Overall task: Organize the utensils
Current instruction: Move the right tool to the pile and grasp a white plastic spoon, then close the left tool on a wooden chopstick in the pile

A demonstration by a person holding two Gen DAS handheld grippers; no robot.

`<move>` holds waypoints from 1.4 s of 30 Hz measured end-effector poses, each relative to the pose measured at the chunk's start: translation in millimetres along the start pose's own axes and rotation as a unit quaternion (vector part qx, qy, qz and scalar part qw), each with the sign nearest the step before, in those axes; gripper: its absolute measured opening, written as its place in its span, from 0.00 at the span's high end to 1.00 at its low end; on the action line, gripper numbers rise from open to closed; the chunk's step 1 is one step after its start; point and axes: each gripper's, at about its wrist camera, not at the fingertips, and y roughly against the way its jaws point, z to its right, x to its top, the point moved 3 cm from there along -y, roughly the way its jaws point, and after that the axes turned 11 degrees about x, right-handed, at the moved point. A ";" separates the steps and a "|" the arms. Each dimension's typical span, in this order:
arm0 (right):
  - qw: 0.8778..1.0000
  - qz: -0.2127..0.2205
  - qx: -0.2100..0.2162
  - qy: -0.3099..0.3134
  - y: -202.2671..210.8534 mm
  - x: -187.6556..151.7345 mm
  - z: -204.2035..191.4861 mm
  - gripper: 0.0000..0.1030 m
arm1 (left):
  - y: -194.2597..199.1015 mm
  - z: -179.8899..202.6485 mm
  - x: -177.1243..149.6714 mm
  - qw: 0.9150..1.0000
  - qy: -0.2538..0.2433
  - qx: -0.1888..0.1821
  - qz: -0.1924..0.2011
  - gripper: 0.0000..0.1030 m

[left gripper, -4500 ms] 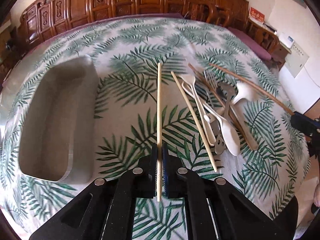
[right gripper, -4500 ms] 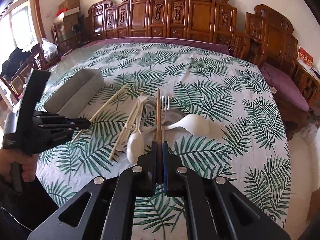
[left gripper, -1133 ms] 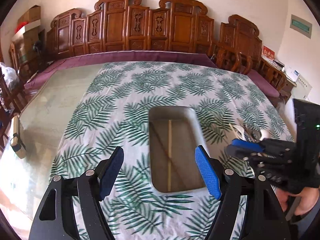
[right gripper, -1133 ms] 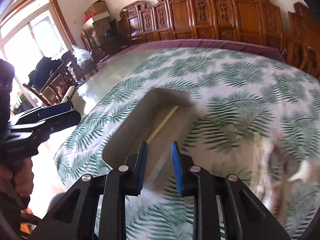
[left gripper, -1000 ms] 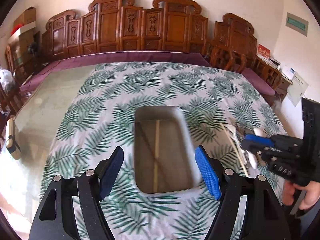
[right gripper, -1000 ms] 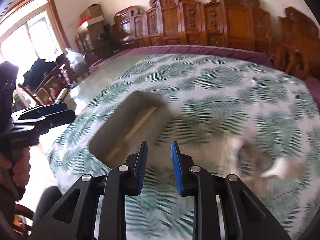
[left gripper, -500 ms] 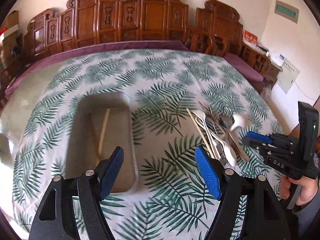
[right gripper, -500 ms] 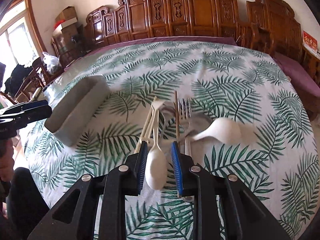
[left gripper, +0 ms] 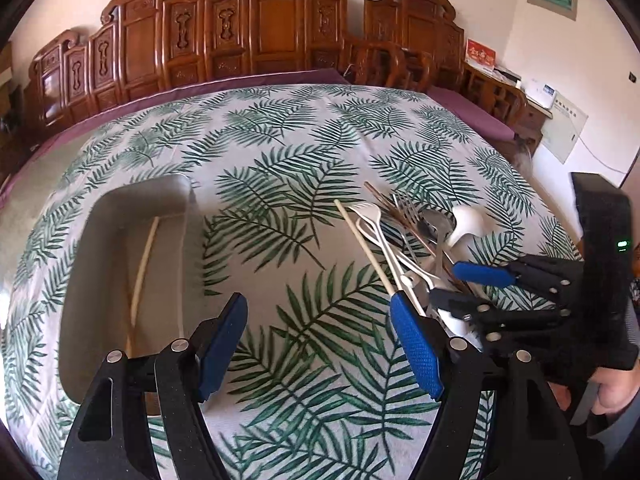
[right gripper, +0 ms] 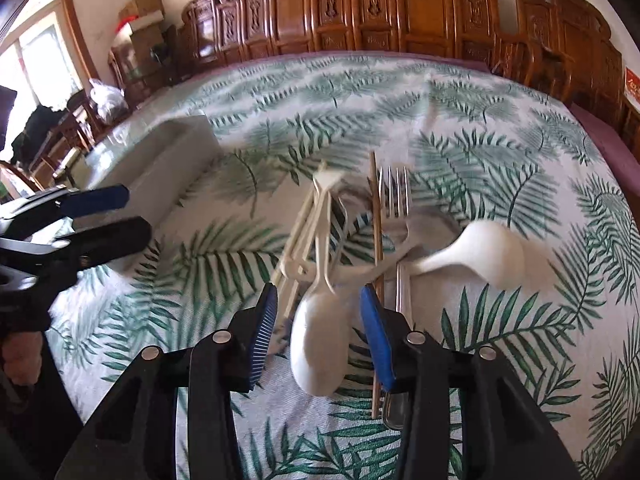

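- Two tongs, both released: right tongs [right gripper: 318, 330] just opening, straddling white spoon [right gripper: 318, 344] in utensil pile [left gripper: 416, 248], pads clear.
- Left tongs [left gripper: 320, 344] wide over worktop [left gripper: 280, 140].
- Chopsticks [left gripper: 140, 276] lie inside grey tray [left gripper: 80, 280].

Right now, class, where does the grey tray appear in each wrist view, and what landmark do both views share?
Left wrist view: grey tray at left, a chopstick inside.
Right wrist view: the tray at upper left, beyond the left gripper.
Shared landmark: metal fork in the utensil pile.
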 end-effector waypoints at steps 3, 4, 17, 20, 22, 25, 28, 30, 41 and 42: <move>1.000 -0.011 -0.006 -0.004 -3.3 -4.2 3.8 0.57 | -3.7 8.1 -4.4 1.000 -0.011 -0.005 -0.001 0.31; 1.000 -0.011 -0.006 -0.003 -2.3 -5.2 4.2 0.58 | -5.0 10.2 -6.0 1.000 -0.012 -0.009 -0.004 0.31; 1.000 -0.013 -0.016 -0.006 4.7 -11.9 6.9 0.68 | -20.5 13.6 -19.0 0.999 -0.008 -0.020 -0.033 0.31; 1.000 -0.003 -0.008 -0.015 12.7 -11.4 9.7 0.68 | -20.6 14.7 -19.3 0.999 -0.011 -0.018 -0.032 0.31; 1.000 0.005 -0.006 -0.020 17.7 -11.1 11.4 0.68 | -20.7 16.8 -19.9 0.999 -0.013 -0.018 -0.032 0.31; 1.000 0.015 0.000 -0.027 24.9 -9.9 13.1 0.68 | -22.4 20.9 -20.4 0.999 -0.016 -0.016 -0.033 0.31; 0.999 0.027 -0.001 -0.032 32.9 -8.4 15.5 0.68 | -24.7 25.9 -20.4 0.999 -0.015 -0.020 -0.035 0.31; 0.999 0.033 -0.001 -0.035 36.3 -7.8 17.5 0.68 | -29.0 32.1 -21.5 0.999 -0.020 -0.022 -0.040 0.31; 0.998 0.048 -0.006 -0.043 44.1 -6.8 27.2 0.68 | -49.5 66.6 -30.4 0.997 -0.061 -0.007 -0.054 0.31; 0.998 0.047 -0.006 -0.043 43.9 -7.1 27.2 0.68 | -49.5 67.2 -31.5 0.996 -0.068 0.003 -0.051 0.31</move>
